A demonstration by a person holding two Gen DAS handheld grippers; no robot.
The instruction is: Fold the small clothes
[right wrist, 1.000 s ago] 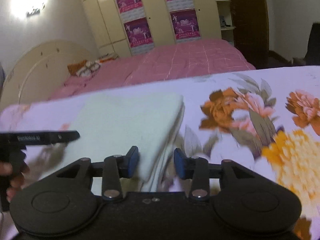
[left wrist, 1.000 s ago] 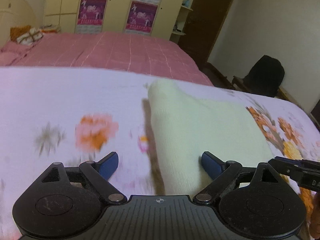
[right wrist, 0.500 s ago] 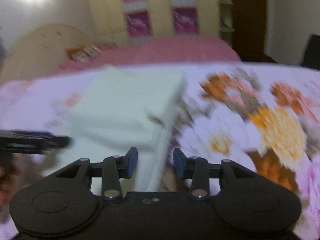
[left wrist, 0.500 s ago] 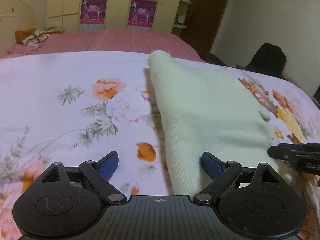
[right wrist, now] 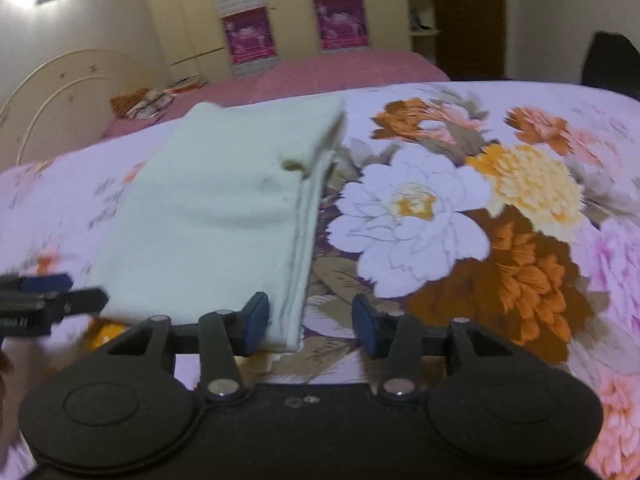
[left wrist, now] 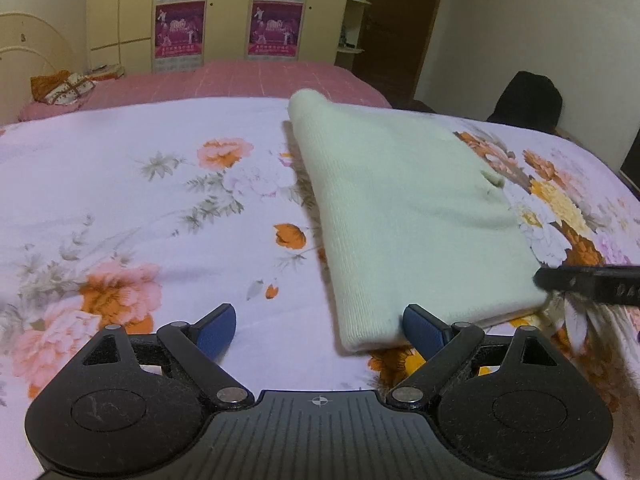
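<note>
A pale green knitted garment [left wrist: 404,216] lies folded into a long rectangle on the floral sheet [left wrist: 120,208]. My left gripper [left wrist: 318,330] is open wide over the sheet. The garment's near left corner lies between its fingers, close to the right pad [left wrist: 420,328]. In the right wrist view the garment [right wrist: 216,216] shows its stacked layers along the right edge. My right gripper [right wrist: 311,325] has its jaws opening. The near right corner sits beside its left pad [right wrist: 256,322], and the other pad stands clear of the cloth. Each gripper's tip shows at the edge of the other's view.
The floral sheet [right wrist: 480,220] spreads wide on both sides of the garment. Behind it stands a pink bed [left wrist: 240,80] with pillows [left wrist: 64,86] by a cream headboard. Wardrobes with posters [left wrist: 272,12] line the back wall. A dark chair [left wrist: 528,100] is at far right.
Both grippers have drawn back along the garment, so its near end now shows between their fingers. The right jaws stand wider apart than before. The left jaws kept their width.
</note>
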